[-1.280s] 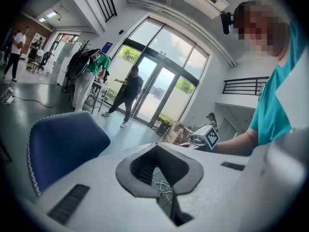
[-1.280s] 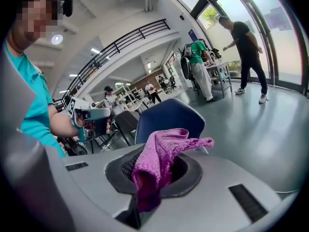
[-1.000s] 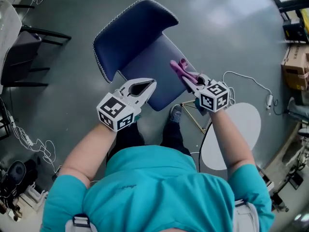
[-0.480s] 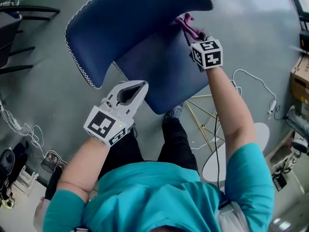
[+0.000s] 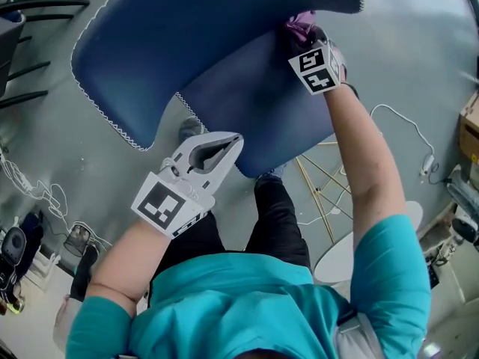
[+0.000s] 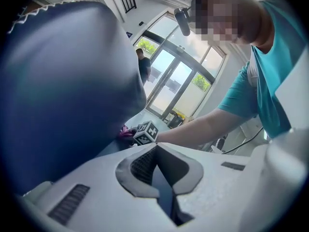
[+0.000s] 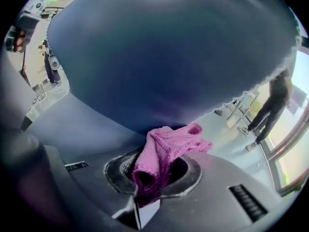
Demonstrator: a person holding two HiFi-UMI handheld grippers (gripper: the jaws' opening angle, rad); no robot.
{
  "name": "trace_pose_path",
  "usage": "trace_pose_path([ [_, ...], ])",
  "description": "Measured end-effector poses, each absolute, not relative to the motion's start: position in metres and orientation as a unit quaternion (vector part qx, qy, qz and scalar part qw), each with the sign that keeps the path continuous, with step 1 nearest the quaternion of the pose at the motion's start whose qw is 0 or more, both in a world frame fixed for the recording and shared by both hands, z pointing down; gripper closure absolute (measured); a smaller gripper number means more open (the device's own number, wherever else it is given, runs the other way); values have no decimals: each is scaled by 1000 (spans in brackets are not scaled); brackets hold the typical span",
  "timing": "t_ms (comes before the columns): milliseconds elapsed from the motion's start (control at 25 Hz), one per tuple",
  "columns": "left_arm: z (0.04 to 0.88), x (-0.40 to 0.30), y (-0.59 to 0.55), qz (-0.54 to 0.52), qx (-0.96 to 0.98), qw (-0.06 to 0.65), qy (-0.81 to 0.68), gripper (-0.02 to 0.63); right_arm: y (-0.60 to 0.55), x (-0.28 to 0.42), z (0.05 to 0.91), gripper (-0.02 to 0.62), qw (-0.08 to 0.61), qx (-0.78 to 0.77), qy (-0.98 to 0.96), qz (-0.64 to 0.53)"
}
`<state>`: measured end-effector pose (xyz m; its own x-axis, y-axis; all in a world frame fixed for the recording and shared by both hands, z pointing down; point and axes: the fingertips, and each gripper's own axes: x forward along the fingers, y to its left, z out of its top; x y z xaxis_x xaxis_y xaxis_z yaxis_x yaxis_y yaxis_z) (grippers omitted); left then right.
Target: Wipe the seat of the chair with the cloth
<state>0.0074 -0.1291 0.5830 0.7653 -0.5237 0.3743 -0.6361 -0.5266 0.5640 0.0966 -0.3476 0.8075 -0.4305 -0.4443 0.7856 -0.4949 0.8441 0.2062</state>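
- Left hand-held gripper (image 5: 230,143): jaws together, nothing between them; sits at the front edge of the seat.
- Chair (image 5: 194,43): blue, curved backrest with a white-stitched rim; seat (image 5: 258,103) bare in the middle.
- Cloth (image 5: 301,22): pink, bunched; lies at the rear of the seat, under the backrest.
- Right hand-held gripper (image 5: 307,37): clamped on the cloth, arm stretched forward.

Chair seat (image 5: 254,111): dark blue upholstery, matt, smooth; white zigzag stitching (image 5: 120,134) along the backrest edge. Cloth (image 7: 166,151): pink knit, coarse, fuzzy. Left tongs (image 5: 233,139): white matt plastic shell, dark ribbed pads (image 6: 143,165). Floor (image 5: 419,66): grey, smooth, semi-gloss, soft reflections. Chair legs (image 5: 310,183): thin brass-toned metal.
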Motion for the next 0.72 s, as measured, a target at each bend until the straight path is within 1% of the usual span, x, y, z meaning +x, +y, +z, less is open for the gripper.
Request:
trace_pose_path([
  [120,586,18,-135,80,870,358,-331,603,-342,105,811,546,470,252,-846,17],
  [720,585,39,-144,87,875,347,-325,602,-321,125,813,548,470,243,-848,27],
])
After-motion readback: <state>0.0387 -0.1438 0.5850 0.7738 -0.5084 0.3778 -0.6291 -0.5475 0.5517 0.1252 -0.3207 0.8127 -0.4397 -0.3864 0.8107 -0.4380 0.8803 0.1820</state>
